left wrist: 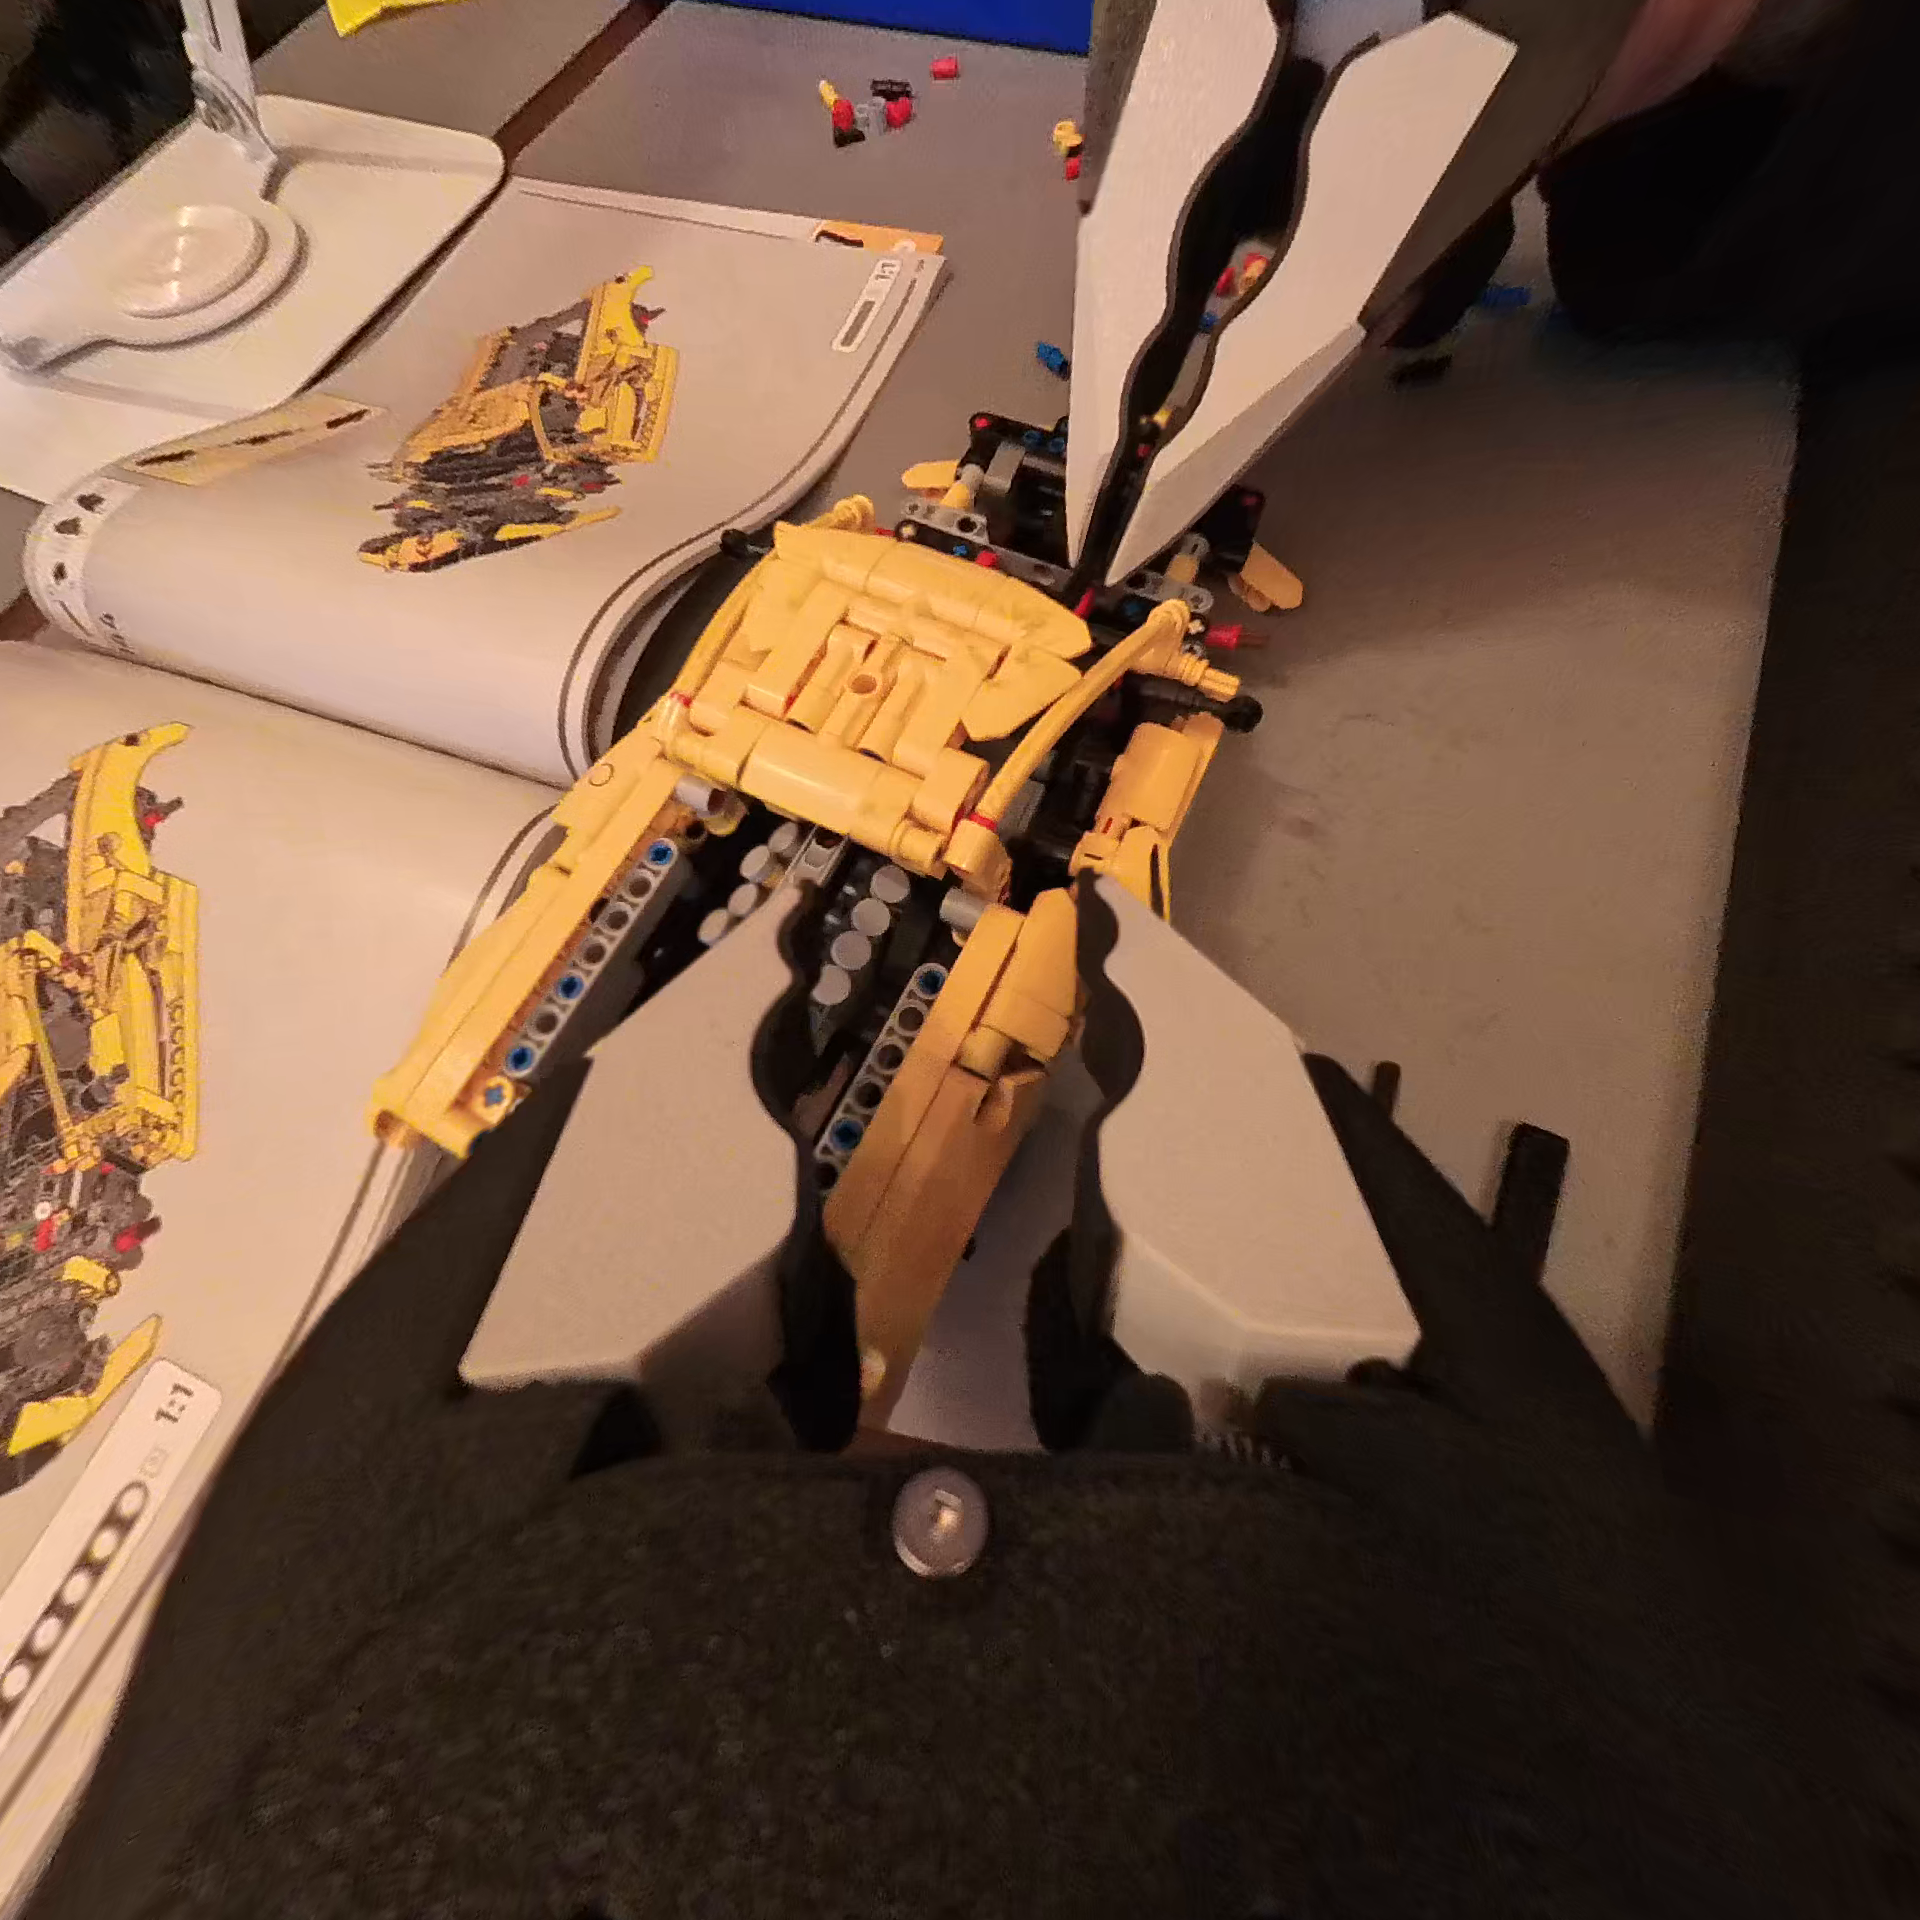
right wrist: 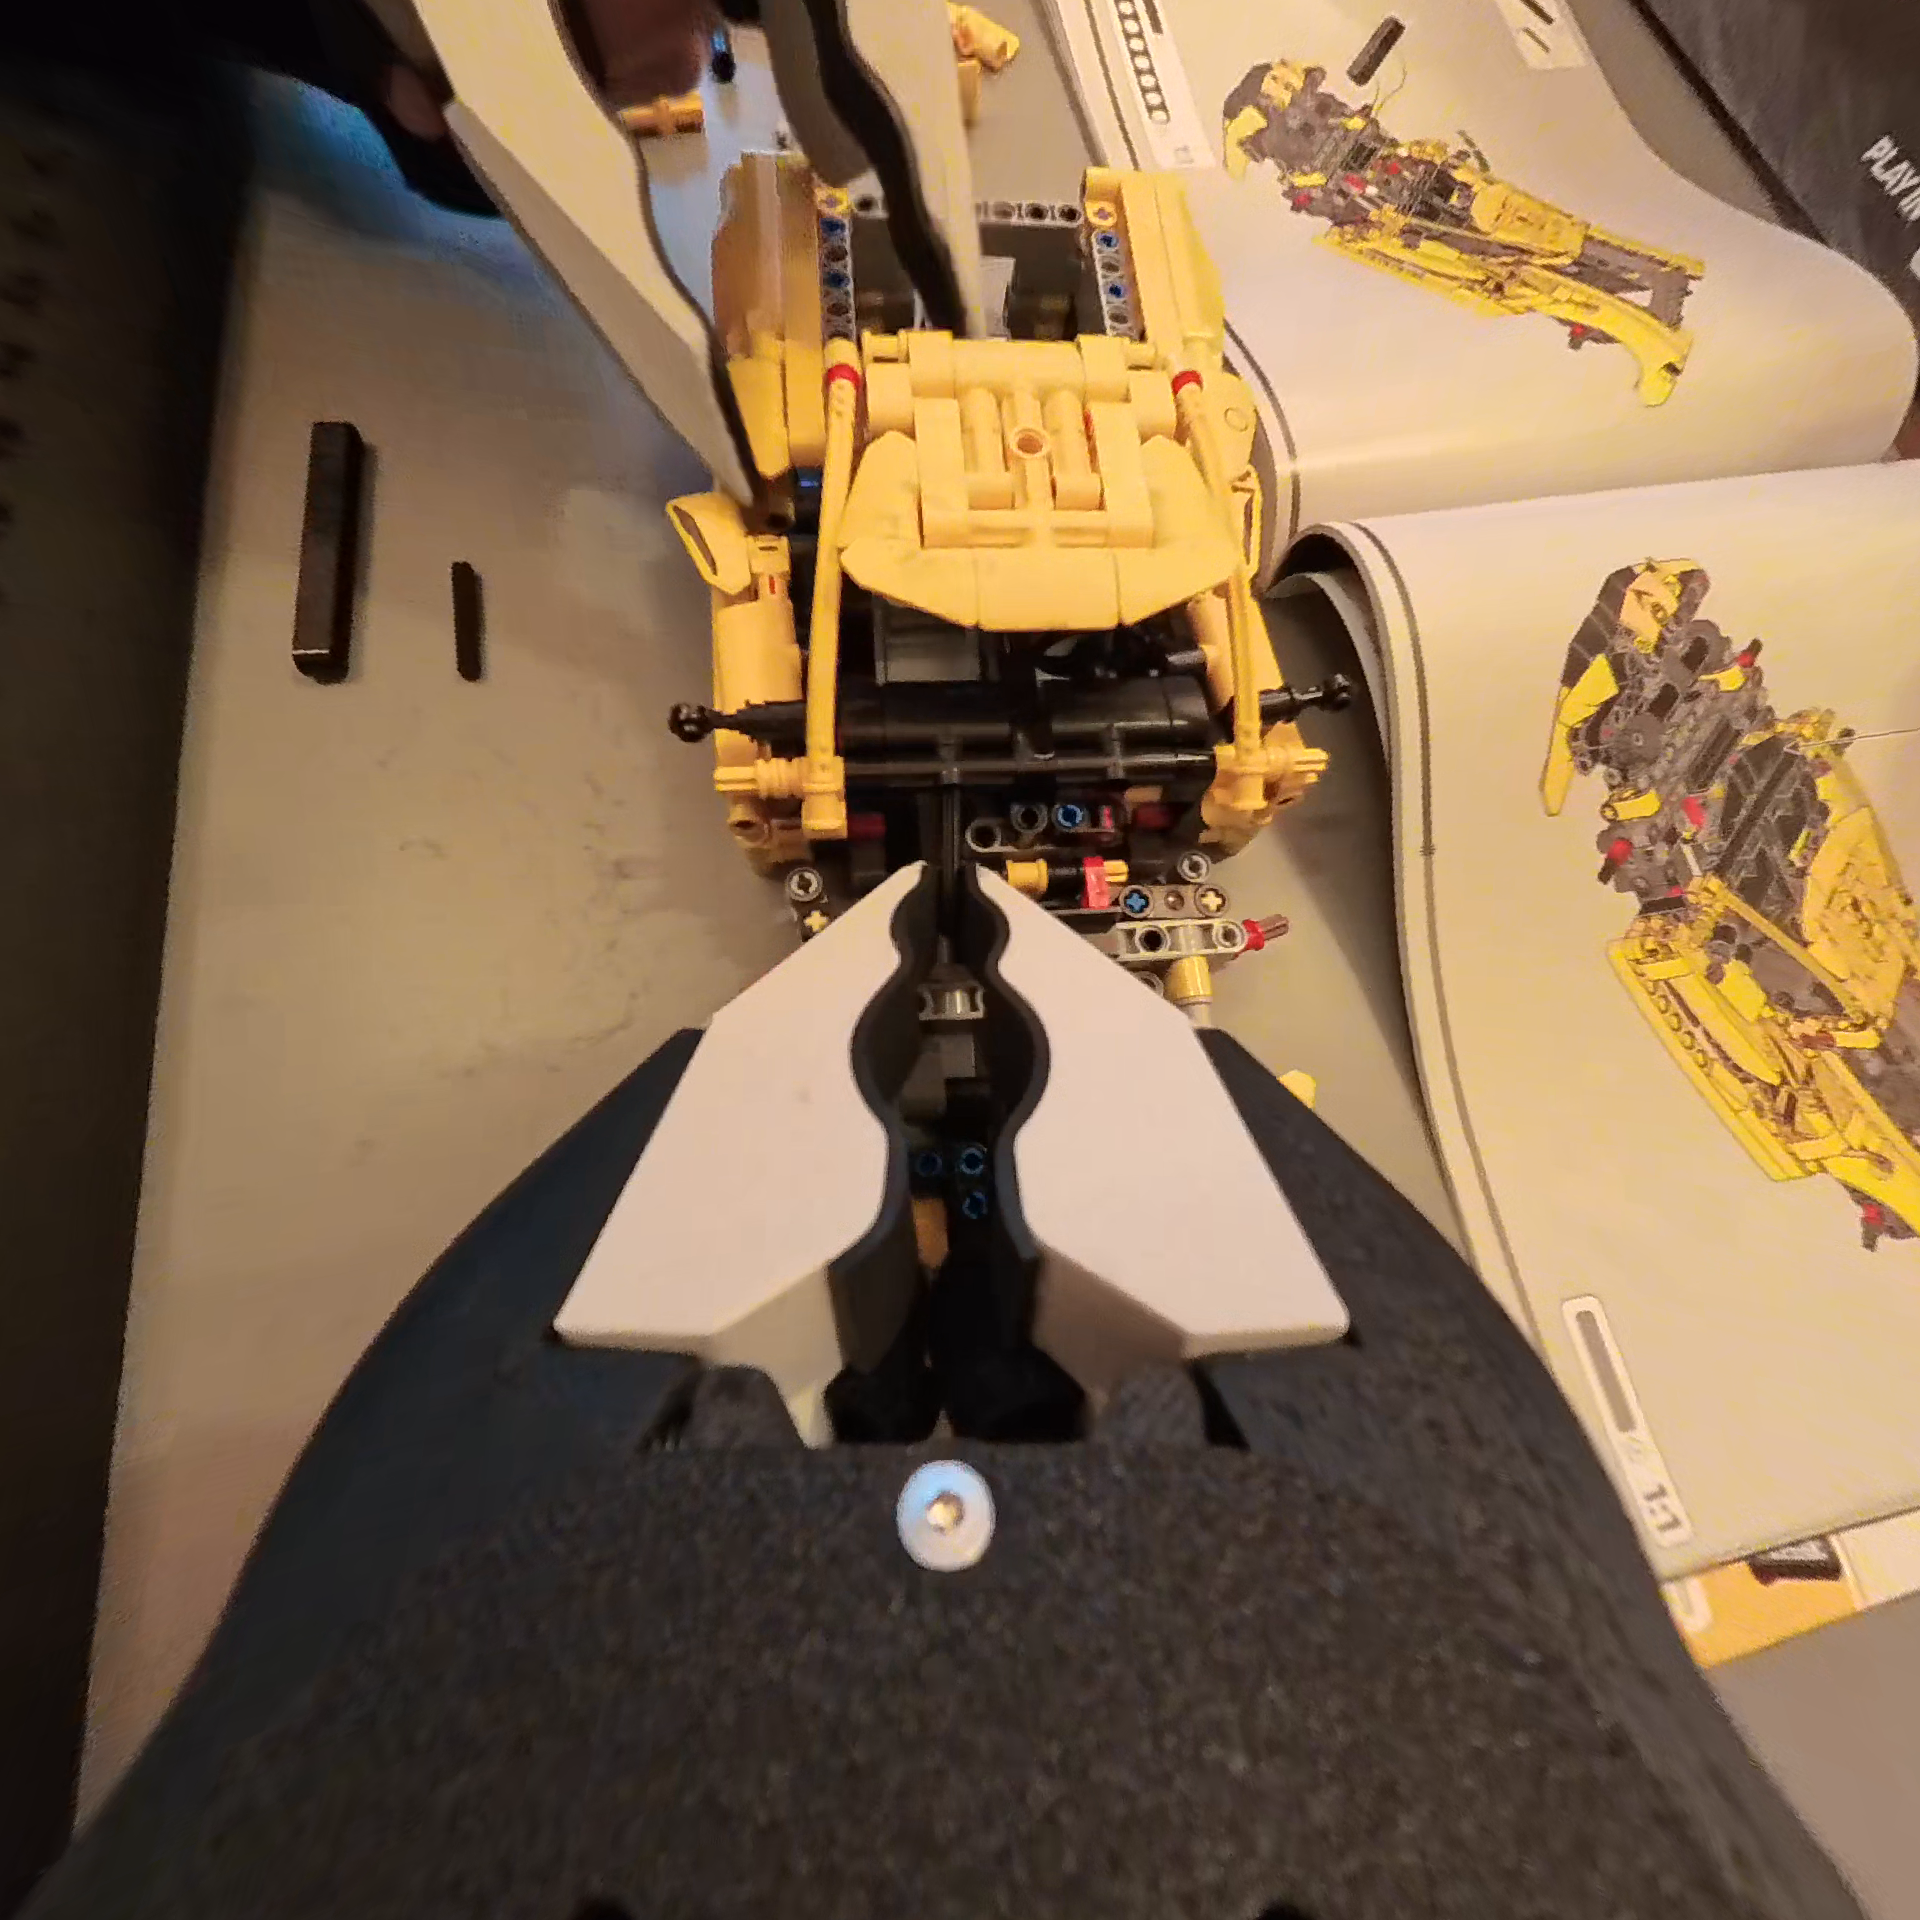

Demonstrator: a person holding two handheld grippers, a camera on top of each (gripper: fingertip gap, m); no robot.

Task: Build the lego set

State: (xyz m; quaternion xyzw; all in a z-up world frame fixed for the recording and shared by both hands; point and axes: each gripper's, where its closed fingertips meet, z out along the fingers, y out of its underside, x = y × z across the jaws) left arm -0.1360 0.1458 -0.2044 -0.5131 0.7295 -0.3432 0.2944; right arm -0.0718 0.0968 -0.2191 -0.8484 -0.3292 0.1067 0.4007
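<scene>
I hold the yellow lego car [left wrist: 883, 790] on the grey table [left wrist: 1455, 831] between both tools. My left gripper [left wrist: 940, 904] straddles one yellow side panel [left wrist: 977, 1060] at the end of the model nearest its camera, at 6 o'clock in the left wrist view; its jaws stand apart around that panel, and I cannot tell whether the pads press on it. My right gripper [right wrist: 951, 878] works at the opposite end, at 12 o'clock in the left wrist view. Its jaws are nearly closed, with the tips on either side of a thin black axle [right wrist: 951, 831] that runs out from the dark chassis frame [right wrist: 1039, 717]; I judge it to be pinching that axle, though contact is not clearly shown. The step in hand appears to be seating or adjusting a part in the exposed frame while the left tool steadies the body. The next move calls for a straight push along the axle, with the body kept from sliding. The open instruction booklet [left wrist: 623, 416] lies at 9 to 10 o'clock, touching the model, and loose small parts [left wrist: 868, 104] lie well apart at 12 o'clock. Two black bars [right wrist: 330, 551] lie at 9 o'clock in the right wrist view. The booklet carries printed scale marks beside the drawings; a dark garment at the upper corner bears white lettering. I see no brand mark.
</scene>
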